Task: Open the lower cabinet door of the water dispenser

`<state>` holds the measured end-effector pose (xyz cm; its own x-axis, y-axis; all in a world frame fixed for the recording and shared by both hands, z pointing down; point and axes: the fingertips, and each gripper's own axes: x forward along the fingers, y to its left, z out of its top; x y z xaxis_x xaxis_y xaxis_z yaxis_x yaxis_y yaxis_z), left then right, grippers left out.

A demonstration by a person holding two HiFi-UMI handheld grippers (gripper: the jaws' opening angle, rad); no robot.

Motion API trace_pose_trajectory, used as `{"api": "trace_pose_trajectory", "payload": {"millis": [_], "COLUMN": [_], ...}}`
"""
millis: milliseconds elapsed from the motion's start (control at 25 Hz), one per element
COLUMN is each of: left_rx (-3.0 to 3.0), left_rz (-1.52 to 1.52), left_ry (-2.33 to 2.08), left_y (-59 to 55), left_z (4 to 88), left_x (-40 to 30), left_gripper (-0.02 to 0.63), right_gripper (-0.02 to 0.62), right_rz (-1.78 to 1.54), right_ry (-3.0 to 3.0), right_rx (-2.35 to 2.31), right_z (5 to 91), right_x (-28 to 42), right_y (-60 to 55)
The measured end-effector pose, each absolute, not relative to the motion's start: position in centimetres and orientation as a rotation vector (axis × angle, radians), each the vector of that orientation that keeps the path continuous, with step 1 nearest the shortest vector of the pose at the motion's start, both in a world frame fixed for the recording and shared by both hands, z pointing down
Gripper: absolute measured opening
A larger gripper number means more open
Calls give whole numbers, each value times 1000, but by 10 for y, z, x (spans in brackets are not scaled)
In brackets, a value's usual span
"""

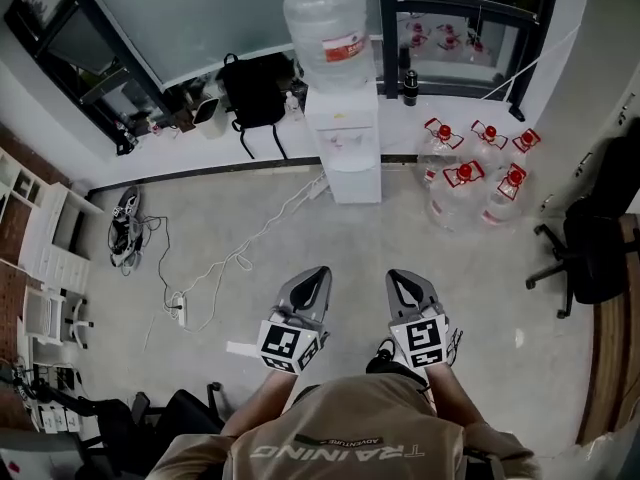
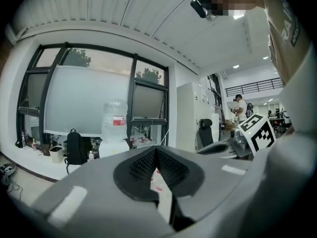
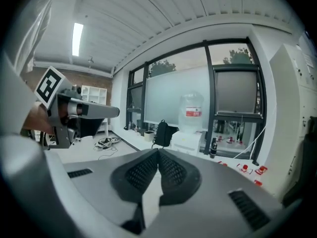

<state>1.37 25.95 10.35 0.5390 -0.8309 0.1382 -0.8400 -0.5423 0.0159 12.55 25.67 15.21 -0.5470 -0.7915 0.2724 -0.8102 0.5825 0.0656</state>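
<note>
Barely begun: left gripper [image 1: 312, 280] and right gripper [image 1: 404, 283] both pressed together and empty, well short of the water dispenser [image 1: 342, 133] straight ahead across the floor [image 1: 480, 298], its lower cabinet door [image 1: 355, 180] apparently shut and untouched, with approach, grasp and pull all left.

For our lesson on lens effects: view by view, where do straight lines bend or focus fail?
Head view: the wall base bows beside the water dispenser. Left gripper view: dark round vignette, curved ceiling lines, left gripper soft up close. Right gripper view: same vignette, ceiling lamp glares.
</note>
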Motion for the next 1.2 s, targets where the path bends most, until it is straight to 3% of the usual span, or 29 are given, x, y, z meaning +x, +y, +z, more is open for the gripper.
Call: {"api": "trace_pose_trajectory", "payload": {"millis": [400, 1200], "left_rx": [2678, 2769], "left_rz": [151, 59], "left_ry": [-1500, -1281], "left_y": [178, 47], "left_z": [102, 108], "left_x": [59, -27], "left_gripper": [2, 2], "right_gripper": [9, 9], "right_rz": [156, 131], "right_ry": [-2590, -2443], "right_rx": [1266, 1442], "right_z": [162, 140], "right_x": [151, 77], "right_y": [175, 64]}}
